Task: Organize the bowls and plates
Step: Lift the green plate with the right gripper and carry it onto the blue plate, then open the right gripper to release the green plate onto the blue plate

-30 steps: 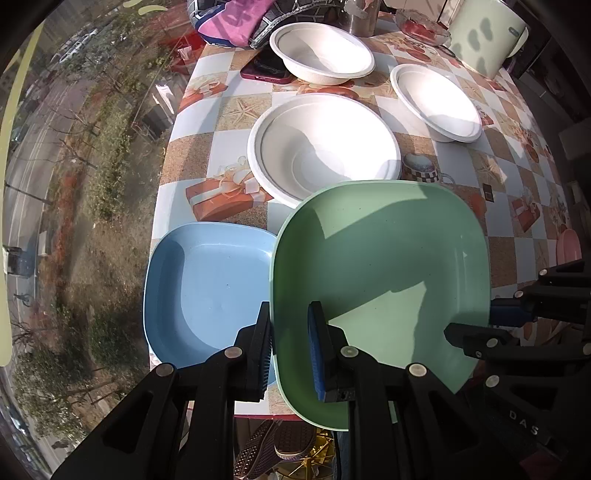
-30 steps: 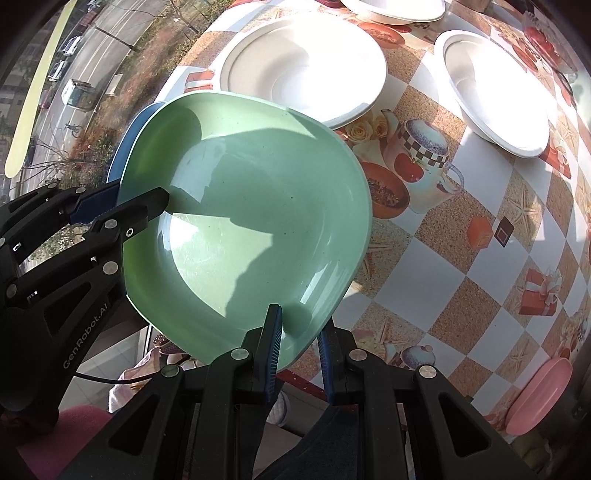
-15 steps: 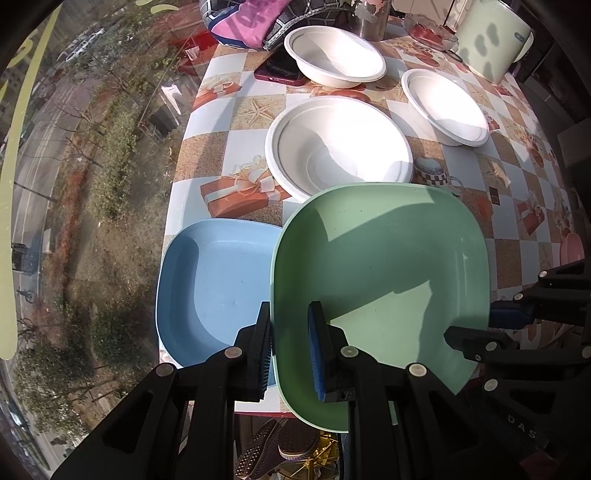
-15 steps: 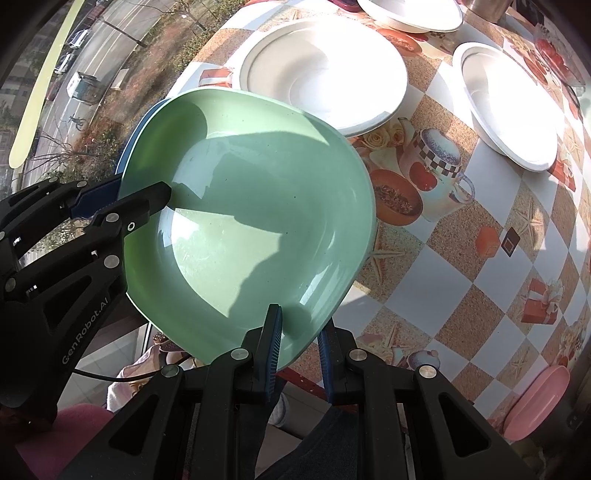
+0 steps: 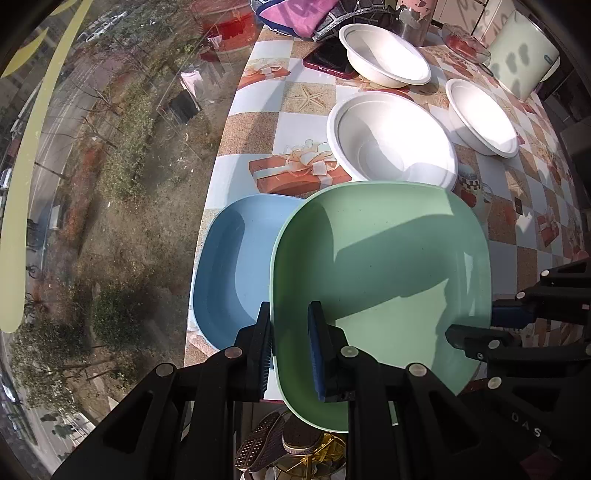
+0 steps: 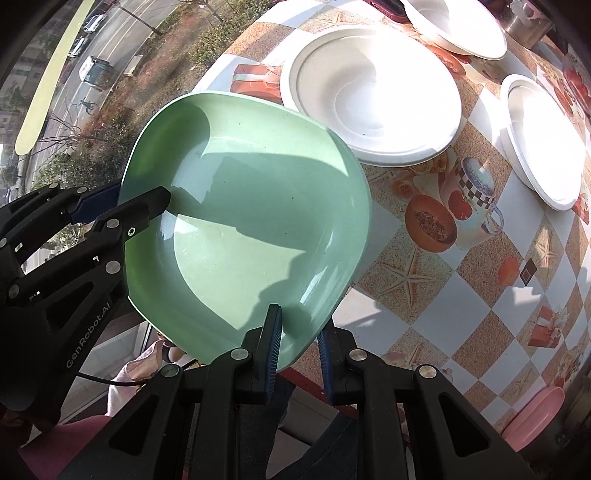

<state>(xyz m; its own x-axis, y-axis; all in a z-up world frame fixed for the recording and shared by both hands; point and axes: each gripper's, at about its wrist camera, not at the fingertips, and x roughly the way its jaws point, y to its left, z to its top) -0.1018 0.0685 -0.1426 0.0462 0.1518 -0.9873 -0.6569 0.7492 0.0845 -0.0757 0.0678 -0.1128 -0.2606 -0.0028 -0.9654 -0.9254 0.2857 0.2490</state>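
Observation:
Both grippers hold a green square plate [image 5: 380, 280] above the table's near edge; it also shows in the right wrist view [image 6: 251, 229]. My left gripper [image 5: 290, 347] is shut on its near left rim. My right gripper [image 6: 297, 350] is shut on its near right rim and shows at the right of the left wrist view [image 5: 480, 325]. A blue square plate [image 5: 236, 273] lies on the table, partly under the green plate's left side. A large white bowl [image 5: 391, 144] sits just beyond, with two more white bowls, one behind it [image 5: 384, 55] and one to the right [image 5: 480, 118].
The table has a checkered patterned cloth [image 5: 288, 99] and stands against a window at the left. A red phone [image 5: 327, 62], a pale green bucket [image 5: 524, 55] and a metal cup [image 5: 412, 22] stand at the far end. A pink plate [image 6: 535, 413] lies at the near right.
Both grippers have moved left with the green plate, and it now covers more of the blue plate. The grips have not changed.

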